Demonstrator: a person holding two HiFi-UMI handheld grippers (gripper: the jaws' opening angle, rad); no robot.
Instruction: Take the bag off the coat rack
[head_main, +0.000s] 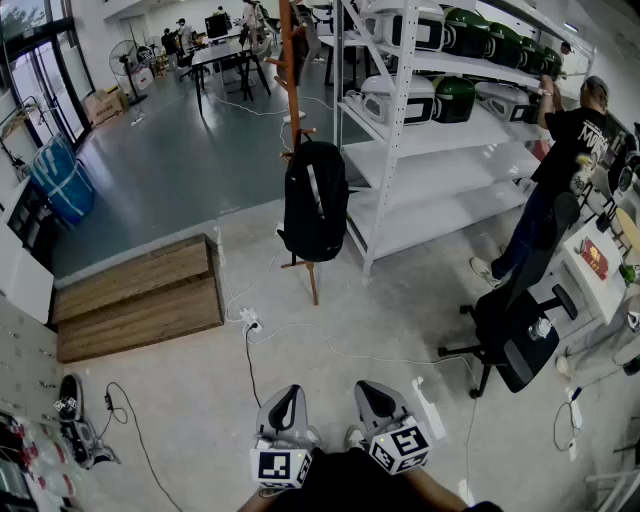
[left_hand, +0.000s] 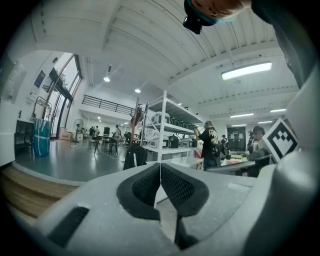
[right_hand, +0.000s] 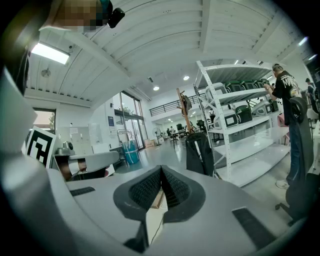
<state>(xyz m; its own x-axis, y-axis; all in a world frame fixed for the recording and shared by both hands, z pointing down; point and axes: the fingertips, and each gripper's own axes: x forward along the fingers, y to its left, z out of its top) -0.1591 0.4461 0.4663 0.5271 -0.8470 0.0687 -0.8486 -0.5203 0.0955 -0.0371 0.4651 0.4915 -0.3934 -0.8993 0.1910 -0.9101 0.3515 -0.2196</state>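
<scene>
Left gripper (head_main: 290, 398) and right gripper (head_main: 372, 392) both pinched together, empty; bag (head_main: 315, 200) hangs far off on coat rack (head_main: 289, 60); walk closer, open, lift upward.

Reads as an open workshop-style lab hall: white metal shelving (head_main: 440, 162) stacked with boxy green and white units (head_main: 455, 98), loose cables (head_main: 340, 350) across a bare floor (head_main: 180, 400), far-off counters (head_main: 222, 50), a rolling office chair (head_main: 520, 335), strip lights (left_hand: 246, 70) under a ribbed industrial ceiling (left_hand: 150, 45).

A black bag (head_main: 315, 200) – a backpack – hangs upright on the wooden coat rack (head_main: 288, 60), beside white shelves.
</scene>
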